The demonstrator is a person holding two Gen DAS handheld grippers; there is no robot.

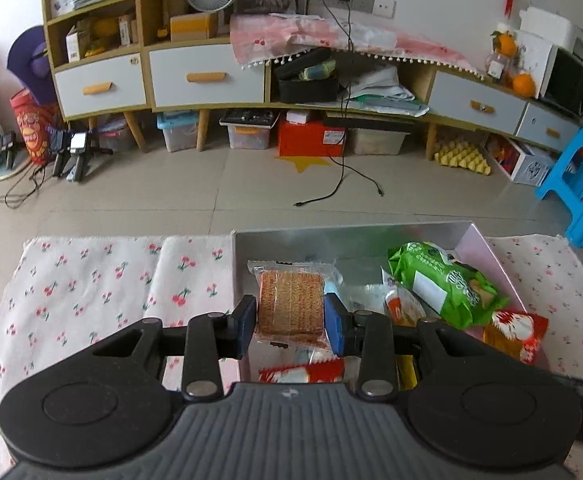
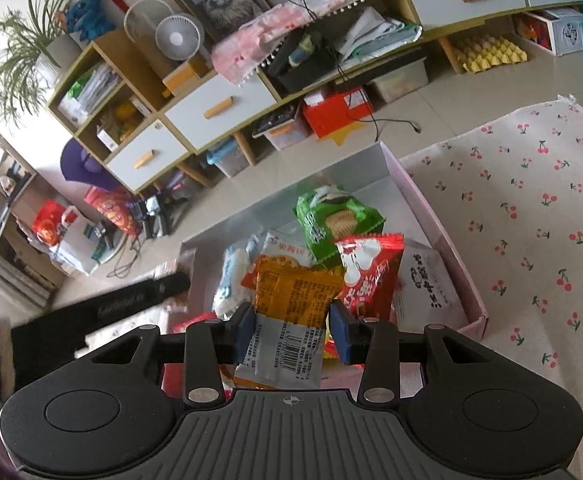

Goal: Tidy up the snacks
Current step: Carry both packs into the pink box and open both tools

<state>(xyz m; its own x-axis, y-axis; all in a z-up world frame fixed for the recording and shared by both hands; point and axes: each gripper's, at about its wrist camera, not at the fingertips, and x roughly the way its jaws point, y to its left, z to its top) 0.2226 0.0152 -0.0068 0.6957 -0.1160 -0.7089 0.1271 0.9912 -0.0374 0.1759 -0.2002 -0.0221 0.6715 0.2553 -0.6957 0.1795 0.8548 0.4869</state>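
Observation:
A pink open box (image 1: 487,252) holds several snack packs on the cherry-print cloth (image 1: 91,280). My left gripper (image 1: 291,318) is shut on a clear pack of brown crackers (image 1: 291,300) and holds it over the box's left part. A green biscuit bag (image 1: 447,284) and a red and white pack (image 1: 515,332) lie in the box to its right. My right gripper (image 2: 293,330) is shut on an orange and white snack pack (image 2: 291,316) above the box (image 2: 443,232). The green bag (image 2: 335,216) and the red pack (image 2: 371,272) lie just beyond it.
Past the table edge is tiled floor with a black cable (image 1: 343,188). A long low cabinet (image 1: 207,76) with drawers stands along the wall, storage bins beneath. A blue plastic stool (image 1: 579,184) stands at the right. The left gripper's black body (image 2: 91,316) shows at the right wrist view's left.

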